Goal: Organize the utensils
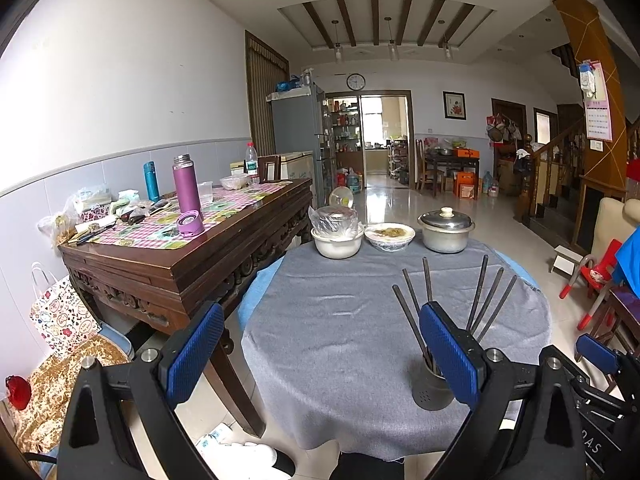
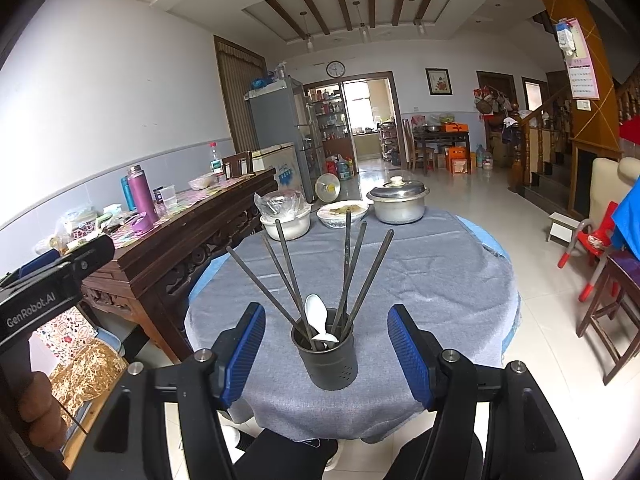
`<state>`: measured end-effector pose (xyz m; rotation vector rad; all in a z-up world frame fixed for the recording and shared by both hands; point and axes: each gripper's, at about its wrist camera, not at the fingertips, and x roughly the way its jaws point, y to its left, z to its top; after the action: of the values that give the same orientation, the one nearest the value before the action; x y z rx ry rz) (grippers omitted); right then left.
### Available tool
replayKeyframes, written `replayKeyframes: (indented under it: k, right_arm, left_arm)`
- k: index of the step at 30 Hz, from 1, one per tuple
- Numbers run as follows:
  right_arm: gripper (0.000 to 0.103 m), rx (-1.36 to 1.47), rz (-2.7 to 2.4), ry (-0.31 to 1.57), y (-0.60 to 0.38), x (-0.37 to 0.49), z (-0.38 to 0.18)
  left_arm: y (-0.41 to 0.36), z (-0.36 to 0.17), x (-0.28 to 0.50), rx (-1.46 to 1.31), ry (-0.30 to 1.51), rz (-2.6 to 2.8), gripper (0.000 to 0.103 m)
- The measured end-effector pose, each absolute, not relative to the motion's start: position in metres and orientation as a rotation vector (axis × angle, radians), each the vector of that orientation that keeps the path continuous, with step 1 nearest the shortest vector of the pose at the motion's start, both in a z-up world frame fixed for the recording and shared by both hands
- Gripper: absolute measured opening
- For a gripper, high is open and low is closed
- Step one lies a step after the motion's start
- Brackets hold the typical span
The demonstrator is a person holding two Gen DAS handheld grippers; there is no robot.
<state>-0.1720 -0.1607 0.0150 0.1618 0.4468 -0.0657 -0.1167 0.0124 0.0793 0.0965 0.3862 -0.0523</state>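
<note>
A dark cylindrical utensil holder [image 2: 329, 354] stands near the front edge of the round table with the grey cloth [image 2: 420, 272]. It holds several dark chopsticks [image 2: 352, 272] fanned upward and a white spoon [image 2: 318, 322]. My right gripper [image 2: 326, 350] is open, its blue pads either side of the holder without touching it. My left gripper [image 1: 322, 354] is open and empty over the cloth, left of the holder [image 1: 432, 388], whose chopsticks [image 1: 486, 300] rise behind its right pad.
At the table's far edge stand a white bowl with a plastic bag [image 2: 286, 220], a covered dish [image 2: 342, 213] and a lidded steel pot [image 2: 398, 202]. A dark wooden side table [image 1: 192, 252] with flasks stands at the left. A red chair [image 2: 592, 248] is at the right.
</note>
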Motion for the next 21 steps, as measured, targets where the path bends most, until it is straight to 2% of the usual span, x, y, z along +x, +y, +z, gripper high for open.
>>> replayKeyframes:
  k: [21]
  right_arm:
    - [0.068, 0.154, -0.055, 0.446, -0.1586, -0.1733, 0.0172]
  left_arm:
    - [0.0188, 0.0732, -0.1169, 0.074, 0.398, -0.061, 0.098]
